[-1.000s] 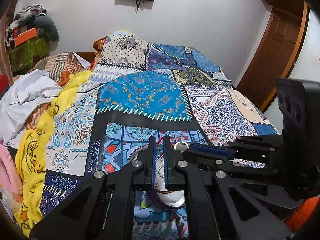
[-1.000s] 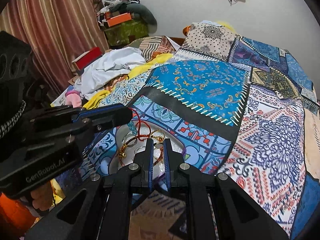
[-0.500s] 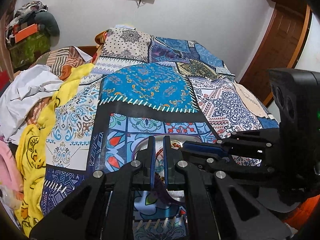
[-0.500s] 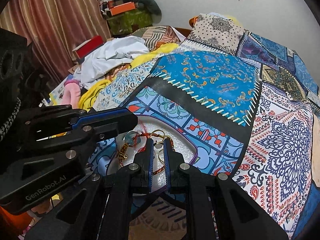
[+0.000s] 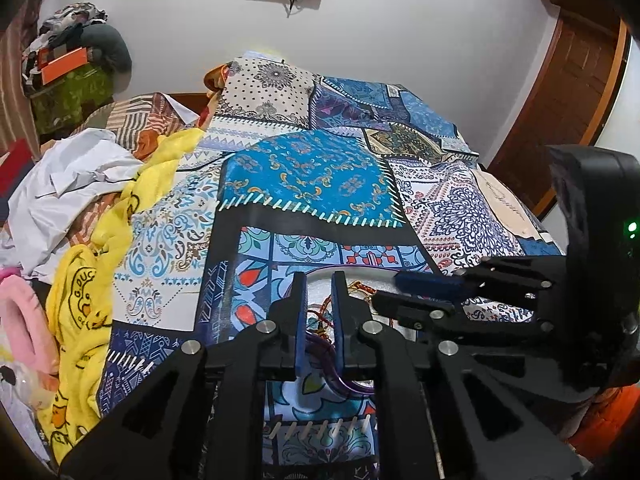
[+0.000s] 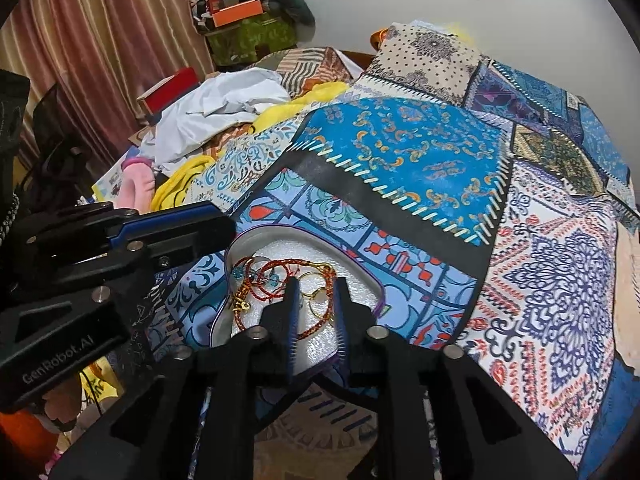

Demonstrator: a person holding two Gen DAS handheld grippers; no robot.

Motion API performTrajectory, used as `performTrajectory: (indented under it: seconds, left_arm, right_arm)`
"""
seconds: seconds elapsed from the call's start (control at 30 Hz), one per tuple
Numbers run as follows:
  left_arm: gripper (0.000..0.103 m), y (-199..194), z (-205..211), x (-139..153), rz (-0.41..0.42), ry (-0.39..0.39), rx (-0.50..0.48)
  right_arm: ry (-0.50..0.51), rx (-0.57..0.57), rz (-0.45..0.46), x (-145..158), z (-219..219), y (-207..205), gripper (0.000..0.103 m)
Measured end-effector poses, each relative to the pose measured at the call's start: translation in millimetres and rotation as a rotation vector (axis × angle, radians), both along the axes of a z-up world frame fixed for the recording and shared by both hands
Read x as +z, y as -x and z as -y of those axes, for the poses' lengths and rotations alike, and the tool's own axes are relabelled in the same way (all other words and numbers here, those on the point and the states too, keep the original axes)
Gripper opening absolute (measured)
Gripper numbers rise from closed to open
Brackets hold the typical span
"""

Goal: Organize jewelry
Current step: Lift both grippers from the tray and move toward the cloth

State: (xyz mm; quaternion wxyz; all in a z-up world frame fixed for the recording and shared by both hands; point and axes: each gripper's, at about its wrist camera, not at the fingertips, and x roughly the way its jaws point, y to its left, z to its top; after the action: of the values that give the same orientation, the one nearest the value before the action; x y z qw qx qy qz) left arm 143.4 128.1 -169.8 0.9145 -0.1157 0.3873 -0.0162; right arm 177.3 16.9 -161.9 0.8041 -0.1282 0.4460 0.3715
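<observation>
A white tray [image 6: 360, 276] with a purple rim is seen lying on a patchwork bedspread [image 6: 420, 152], and the jewelry is found inside it. In the right wrist view, red cords [image 6: 276, 270] are coiled on the tray's white foam, a gold charm [image 6: 241, 305] lies at their left end, and gold rings [image 6: 316, 298] rest just beyond the fingertips. The right gripper [image 6: 316, 300] is held low over the tray's near half, its fingers set a narrow gap apart; a cord and the rings are seen through that gap, but whether anything is pinched cannot be told. The left gripper [image 5: 319, 292] is seen in its own view above the tray's [image 5: 360, 274] near edge, fingers likewise a narrow gap apart, with cords [image 5: 320, 318] and the purple rim showing between them; no grip can be confirmed. The two grippers are close together, each visible at the other camera's side. A yellow cloth [image 5: 120, 220] and a white cloth [image 5: 72, 184] are heaped at the bed's left edge.
</observation>
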Motion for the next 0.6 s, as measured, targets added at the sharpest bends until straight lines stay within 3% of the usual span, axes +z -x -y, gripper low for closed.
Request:
performTrajectory:
  seconds: [0.2,0.6]
  left_arm:
    - [0.024,7,5,13,0.02,-0.027,0.014]
    - [0.03,9,42,40,0.057,-0.079,-0.025]
  right_arm:
    - [-0.028,-0.035,0.046,18,16,2,0.027]
    - [-0.088,-0.13,0.12,49,68,4,0.028]
